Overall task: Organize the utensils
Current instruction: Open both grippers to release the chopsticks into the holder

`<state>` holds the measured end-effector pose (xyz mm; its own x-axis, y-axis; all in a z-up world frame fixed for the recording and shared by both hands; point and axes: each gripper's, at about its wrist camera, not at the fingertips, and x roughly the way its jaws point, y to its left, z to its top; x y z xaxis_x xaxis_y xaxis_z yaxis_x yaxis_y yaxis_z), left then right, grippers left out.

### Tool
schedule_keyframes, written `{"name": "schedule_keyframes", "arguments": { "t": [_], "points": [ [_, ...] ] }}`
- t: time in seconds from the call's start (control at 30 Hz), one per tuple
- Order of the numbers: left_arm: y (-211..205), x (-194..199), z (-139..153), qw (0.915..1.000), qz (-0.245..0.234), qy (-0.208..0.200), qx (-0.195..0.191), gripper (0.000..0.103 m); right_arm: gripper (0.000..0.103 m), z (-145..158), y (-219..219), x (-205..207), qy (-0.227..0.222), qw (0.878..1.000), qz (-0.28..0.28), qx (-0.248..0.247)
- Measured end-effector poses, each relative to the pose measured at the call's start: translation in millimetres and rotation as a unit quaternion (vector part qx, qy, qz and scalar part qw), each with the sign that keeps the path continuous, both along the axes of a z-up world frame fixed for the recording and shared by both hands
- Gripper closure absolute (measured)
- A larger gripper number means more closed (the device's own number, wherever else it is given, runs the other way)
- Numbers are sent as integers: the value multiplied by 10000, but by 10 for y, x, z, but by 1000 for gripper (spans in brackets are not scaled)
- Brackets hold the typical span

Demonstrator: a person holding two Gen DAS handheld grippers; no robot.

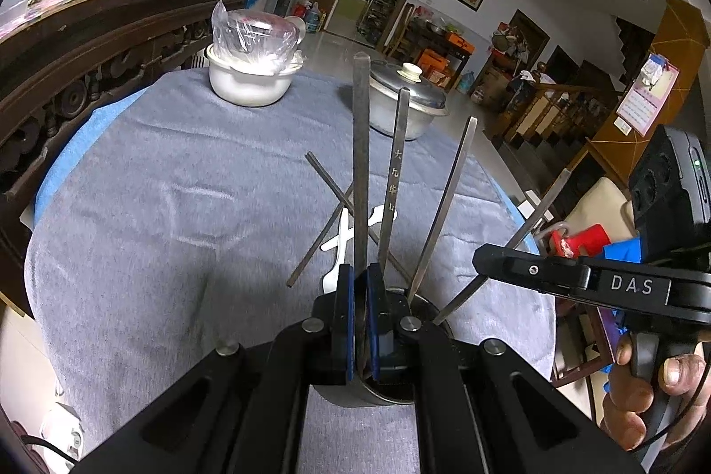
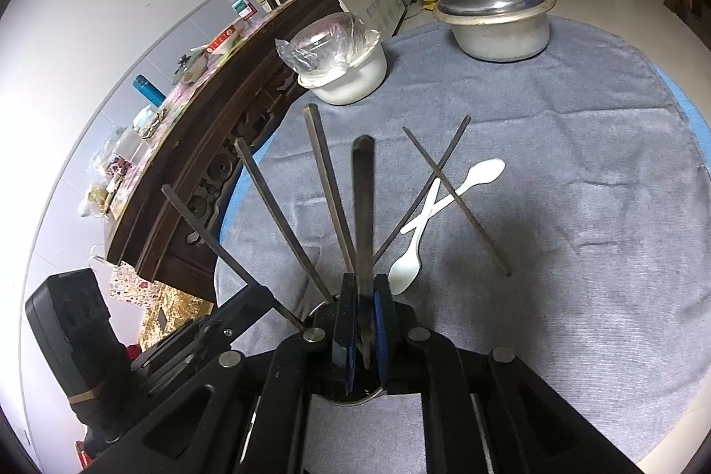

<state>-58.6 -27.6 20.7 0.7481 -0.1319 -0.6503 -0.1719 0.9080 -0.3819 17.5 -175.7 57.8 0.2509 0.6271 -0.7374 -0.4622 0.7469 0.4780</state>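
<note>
Four sticks (image 1: 395, 163) stand fanned in the cup (image 1: 391, 394), near edge of the cloth (image 1: 177, 207).

Left wrist view: the left claw (image 1: 361, 296) is clenched on the left stick (image 1: 361, 163), which rises straight up from the cup. At the right, the right claw (image 1: 489, 265) sits around the outermost stick; I cannot judge its grip from this angle. A hand (image 1: 640, 385) wraps that claw's handle.

Risk, my judgement: both claws are on sticks in one light cup. If I pull either sideways, the cup may tip and spill all four. Letting go while a stick leans could flick it out.

Far left is the white pot (image 1: 249, 83) with plastic on top. Far centre is the steel pot (image 1: 400, 109). Both are well apart from the cup.

Right wrist view: the right claw (image 2: 364, 296) is clamped on the right stick (image 2: 363, 207), whose base is hidden in the cup. The left claw is low left, at the leftmost stick.

Still to collect: a loose pair (image 2: 457, 198) crossed mid-cloth, lying over two white spoons (image 2: 444, 189). This overlap is the obstacle, because lifting a spoon first would drag a stick. The standing fan also blocks a straight reach from here. The sideboard (image 2: 213, 163) runs along the left, just beside the cloth.
</note>
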Motion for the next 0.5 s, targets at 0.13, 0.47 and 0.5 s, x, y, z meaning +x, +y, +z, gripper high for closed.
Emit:
{"name": "schedule_keyframes", "arguments": {
  "t": [0.13,0.47,0.5],
  "points": [
    [20,-13,4,10000,2,-2,-54,98,93,-6,11,2,47,10000,47,55],
    [146,-84,44,9996,104,-35,-250,80,93,34,12,-22,29,9998,114,145],
    [156,-93,54,9996,113,-41,-255,78,93,36,16,-26,29,9998,119,151]
  ]
}}
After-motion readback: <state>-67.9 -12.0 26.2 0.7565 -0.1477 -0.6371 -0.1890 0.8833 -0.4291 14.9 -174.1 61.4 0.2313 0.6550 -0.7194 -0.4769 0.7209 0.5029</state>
